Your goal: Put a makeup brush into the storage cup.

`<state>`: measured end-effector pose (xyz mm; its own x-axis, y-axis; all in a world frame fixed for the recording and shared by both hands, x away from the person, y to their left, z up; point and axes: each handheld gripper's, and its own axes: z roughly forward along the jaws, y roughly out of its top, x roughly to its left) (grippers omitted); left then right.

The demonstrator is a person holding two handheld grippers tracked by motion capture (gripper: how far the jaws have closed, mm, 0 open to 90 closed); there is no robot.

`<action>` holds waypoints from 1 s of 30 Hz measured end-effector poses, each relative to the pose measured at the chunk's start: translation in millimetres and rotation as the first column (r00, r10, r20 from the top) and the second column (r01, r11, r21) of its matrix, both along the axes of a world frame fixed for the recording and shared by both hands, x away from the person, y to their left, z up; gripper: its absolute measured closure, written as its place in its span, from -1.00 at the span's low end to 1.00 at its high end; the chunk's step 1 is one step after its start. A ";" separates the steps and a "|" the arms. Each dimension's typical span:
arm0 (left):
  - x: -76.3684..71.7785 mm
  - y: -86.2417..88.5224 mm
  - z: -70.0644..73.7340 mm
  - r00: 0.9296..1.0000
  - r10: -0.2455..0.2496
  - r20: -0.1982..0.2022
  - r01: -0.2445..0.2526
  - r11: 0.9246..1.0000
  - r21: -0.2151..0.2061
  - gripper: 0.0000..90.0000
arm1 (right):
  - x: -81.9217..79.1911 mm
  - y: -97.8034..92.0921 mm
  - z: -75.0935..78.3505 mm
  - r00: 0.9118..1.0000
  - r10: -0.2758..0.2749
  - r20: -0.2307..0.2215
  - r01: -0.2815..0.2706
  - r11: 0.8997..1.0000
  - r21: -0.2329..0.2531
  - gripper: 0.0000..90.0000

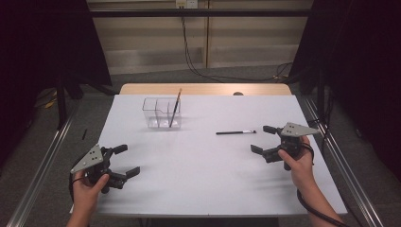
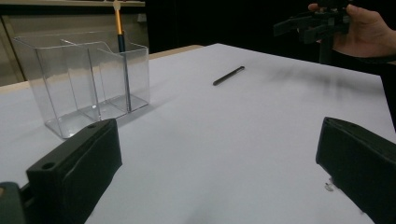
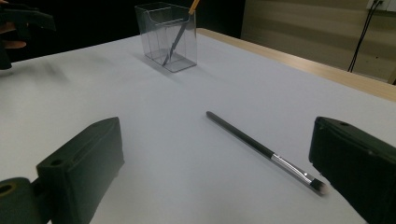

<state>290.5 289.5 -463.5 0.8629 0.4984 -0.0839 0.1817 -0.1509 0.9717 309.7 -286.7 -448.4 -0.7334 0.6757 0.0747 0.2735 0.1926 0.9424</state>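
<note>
A: Start close in. How do the jaws of the right gripper (image 1: 265, 139) stand?

B: Spread wide, gripping nothing. In the right gripper view the black brush (image 3: 266, 151) lies flat on the white table (image 1: 203, 161) between them, nearer the right-hand jaw. Its bristle tip sits just beside that jaw, and I cannot tell whether they touch. The handle runs away from the jaws toward the far left.

A: And the left gripper (image 1: 126, 161)?

B: Also released, jaws well apart over bare table. Both jaws are cut off at the bottom edge of its own view.

A: Farther out?

B: Ahead of the left jaws and to their left stands a clear organizer (image 2: 88, 81) with several compartments. An orange-handled brush (image 2: 119, 28) leans in it; its top is cut off in the left gripper view, and the clear walls make the exact compartment hard to tell.

A: Anything behind?

B: A tan wooden strip (image 1: 203, 89) at the table's far edge, carrying a small dark thing too small to make out.
</note>
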 end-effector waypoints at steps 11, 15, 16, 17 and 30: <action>0.4 -1.0 0.1 1.000 -0.005 0.002 0.005 1.000 0.000 -1.00 | 15.1 8.4 1.8 1.000 -0.002 -0.003 0.002 1.000 -0.009 -0.94; 0.3 -1.1 -0.2 1.000 -0.006 0.000 0.006 1.000 0.000 -1.00 | 21.5 10.0 0.4 1.000 -0.005 -0.011 0.005 1.000 -0.019 -0.94; 0.3 -1.2 0.0 1.000 -0.008 0.002 0.008 1.000 0.001 -1.00 | 22.9 9.9 -0.2 1.000 -0.008 -0.013 0.008 1.000 -0.019 -0.94; 0.2 -1.4 0.1 1.000 -0.010 0.002 0.010 1.000 0.002 -1.00 | 24.2 9.6 -0.9 1.000 -0.011 -0.017 0.011 1.000 -0.022 -0.95; 0.5 -4.0 0.1 1.000 -0.020 -0.001 0.020 1.000 0.007 -1.00 | 43.5 12.2 -2.0 0.998 -0.012 -0.054 0.008 0.998 -0.063 -0.94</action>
<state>291.0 285.4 -463.4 0.8728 0.4812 -0.0818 0.1797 -0.1610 0.9704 353.2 -274.5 -450.3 -0.7227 0.6875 0.0714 0.3261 0.2480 0.9122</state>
